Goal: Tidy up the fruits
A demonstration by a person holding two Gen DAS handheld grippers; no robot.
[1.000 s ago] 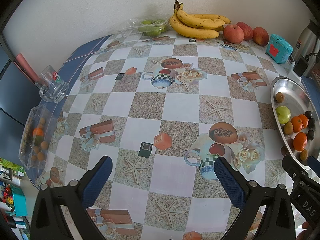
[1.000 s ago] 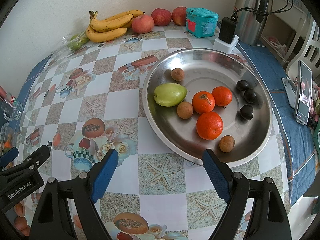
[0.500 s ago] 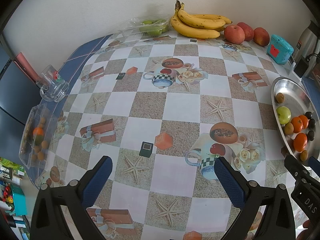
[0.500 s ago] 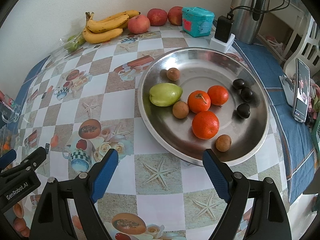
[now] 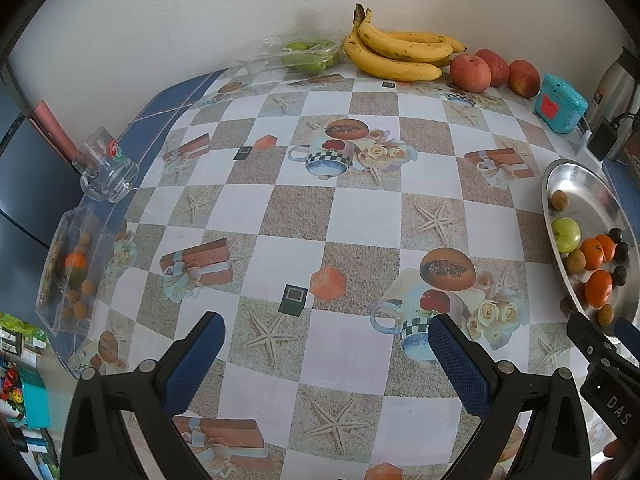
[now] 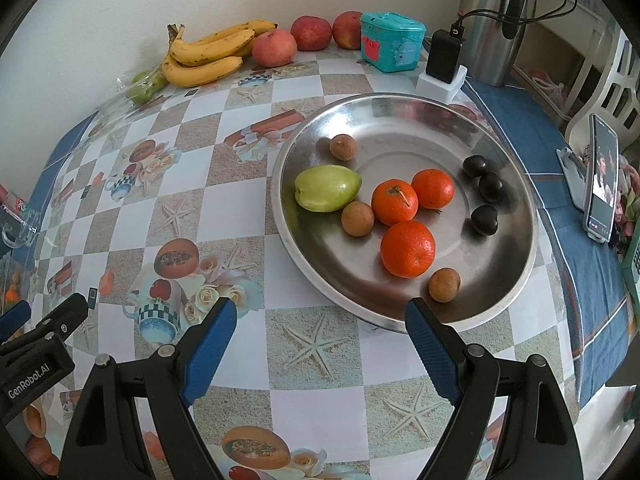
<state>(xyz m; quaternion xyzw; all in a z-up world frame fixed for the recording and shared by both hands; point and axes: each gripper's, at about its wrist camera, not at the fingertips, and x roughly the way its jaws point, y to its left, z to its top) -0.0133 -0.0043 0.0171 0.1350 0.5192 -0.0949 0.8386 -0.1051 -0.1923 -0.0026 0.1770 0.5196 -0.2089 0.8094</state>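
Observation:
A round steel tray lies on the patterned tablecloth. It holds a green fruit, three oranges, three small brown fruits and three dark plums. My right gripper hovers open and empty over the cloth at the tray's near rim. Over bare cloth to the tray's left, my left gripper also stands open with nothing between its fingers. Bananas, three red apples and a clear pack of green fruit line the far wall.
A clear box of small fruits and a glass mug sit at the table's left edge. A teal tin, a charger on a white block and a steel kettle stand behind the tray. A phone on a stand is at right.
Both views have shifted only slightly; the tray sits a little further left in the right wrist view than one second ago. Both grippers keep the same open stance.

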